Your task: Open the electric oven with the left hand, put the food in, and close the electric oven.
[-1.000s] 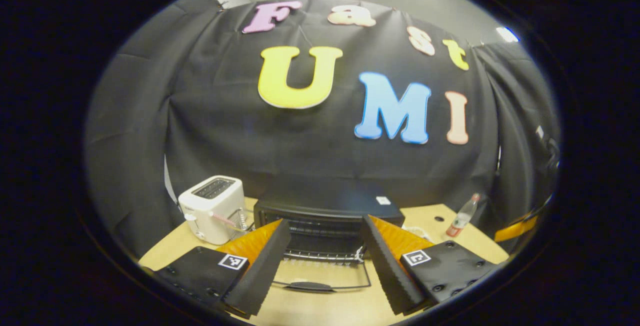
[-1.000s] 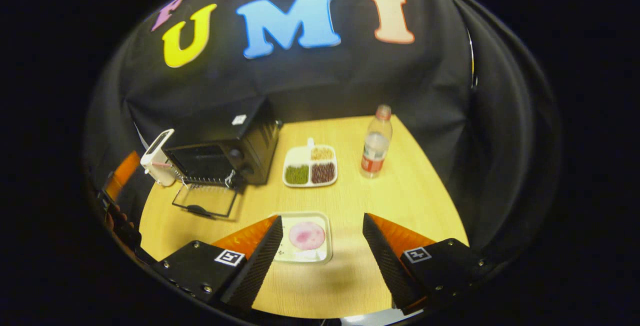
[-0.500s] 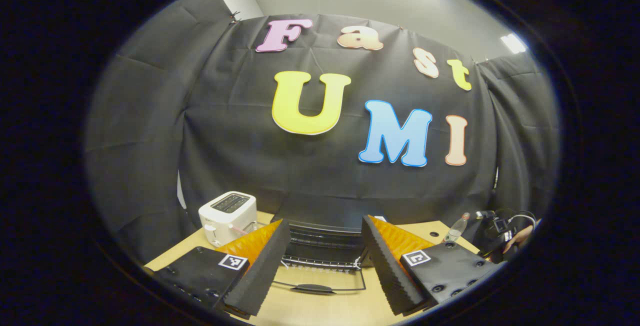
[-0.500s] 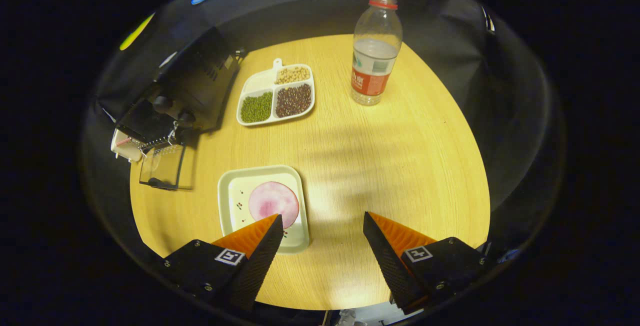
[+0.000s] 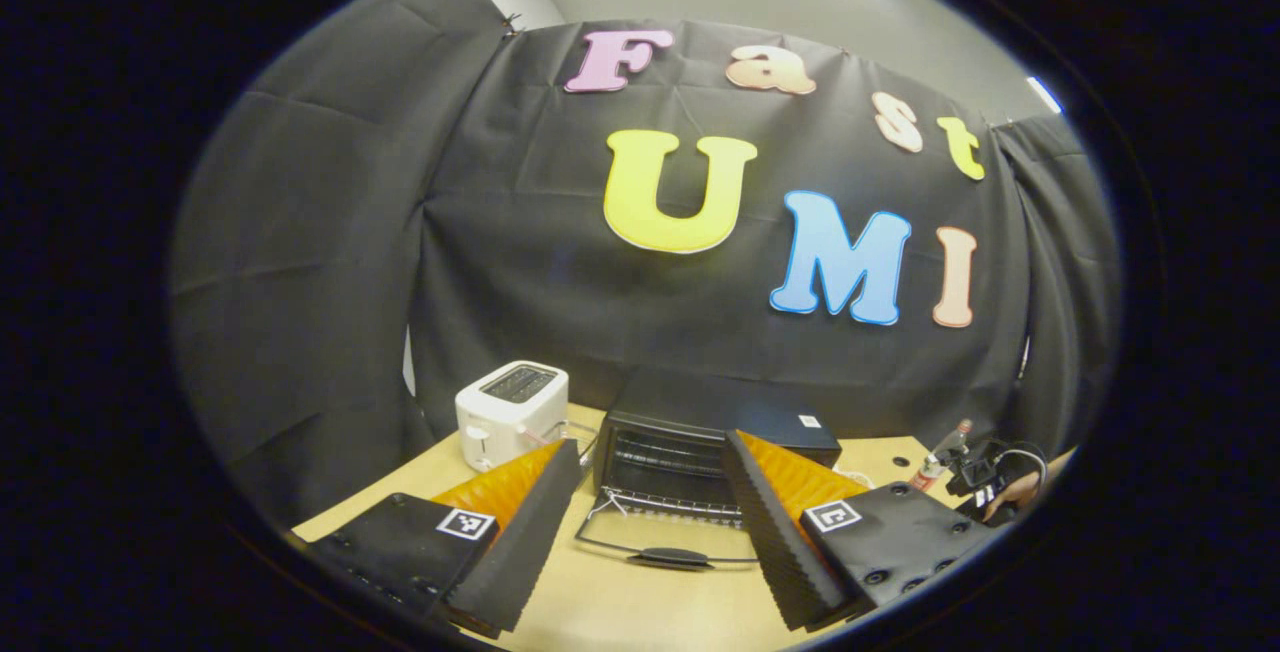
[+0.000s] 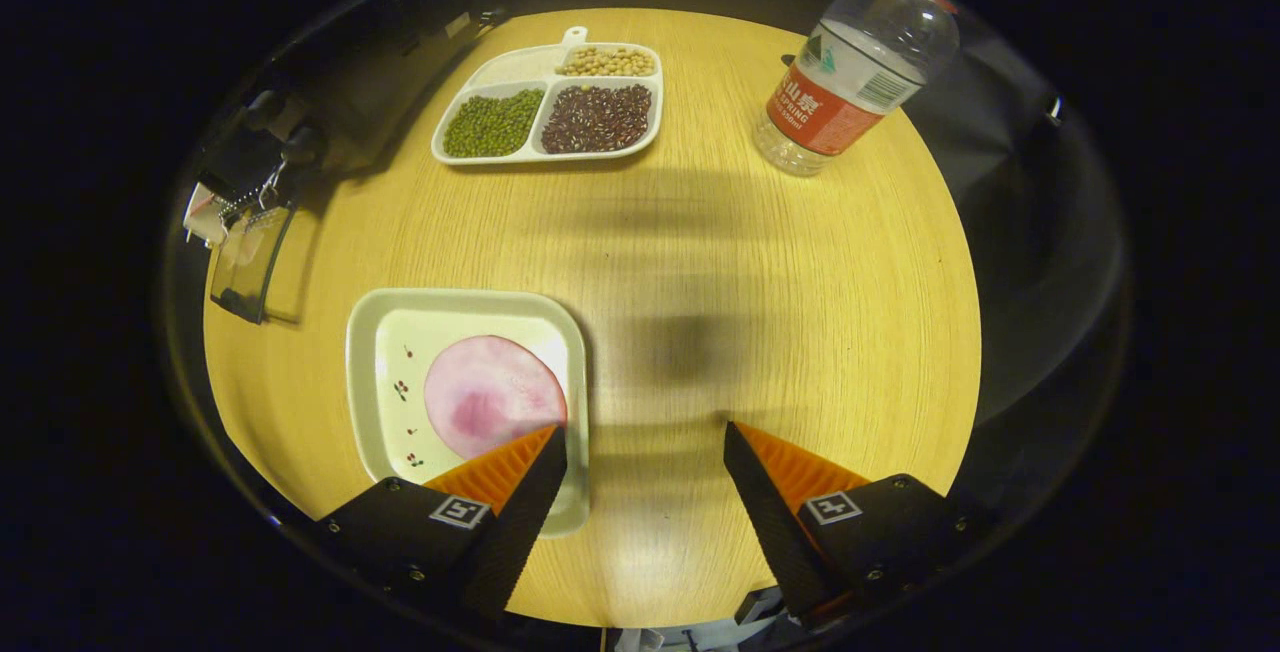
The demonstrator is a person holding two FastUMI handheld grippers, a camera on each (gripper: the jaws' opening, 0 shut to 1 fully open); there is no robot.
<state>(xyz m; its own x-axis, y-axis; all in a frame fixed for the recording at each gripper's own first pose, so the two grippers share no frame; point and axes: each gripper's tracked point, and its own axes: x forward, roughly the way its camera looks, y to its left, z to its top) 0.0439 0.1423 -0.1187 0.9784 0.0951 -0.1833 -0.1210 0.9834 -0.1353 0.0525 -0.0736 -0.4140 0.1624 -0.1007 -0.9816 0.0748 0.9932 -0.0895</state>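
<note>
The black electric oven [image 5: 700, 437] stands at the back of the table with its glass door [image 5: 665, 542] folded down flat and the wire rack visible inside. My left gripper [image 5: 650, 452] is open, held back from the door, nothing between its fingers. In the right gripper view the oven [image 6: 300, 122] sits at the far left with its door [image 6: 245, 262] down. A pink round slice of food [image 6: 492, 394] lies on a pale square plate [image 6: 400, 332]. My right gripper [image 6: 645, 437] is open above the plate's right edge, its left finger over the slice's near rim.
A white toaster [image 5: 510, 412] stands left of the oven. A divided dish of beans [image 6: 555, 107] and a water bottle [image 6: 850, 82] sit at the back of the wooden table [image 6: 760, 312]. A hand holding the other gripper [image 5: 985, 482] appears at the far right.
The right gripper has dropped lower and closer to the plate, which now looks bigger. The left gripper has drawn back and shifted left of the opened oven.
</note>
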